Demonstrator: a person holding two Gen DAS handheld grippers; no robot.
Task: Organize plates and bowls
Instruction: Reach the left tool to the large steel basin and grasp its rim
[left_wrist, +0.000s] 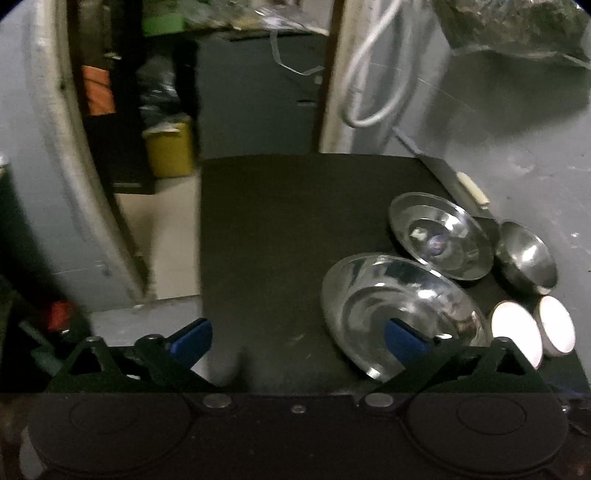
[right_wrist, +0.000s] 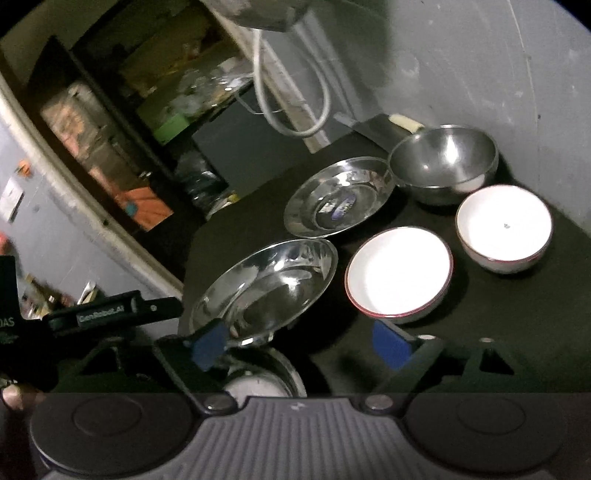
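Where the dark tabletop met a grey wall, steel plates and white bowls sat close together. Both grippers' fingers stood wide apart, holding nothing.

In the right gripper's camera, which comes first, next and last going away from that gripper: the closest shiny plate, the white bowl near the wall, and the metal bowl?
1. Closest shiny plate: right at the right gripper, by its left finger.
2. White bowl near the wall: farther out, to the right.
3. Metal bowl: farthest back, by the wall.
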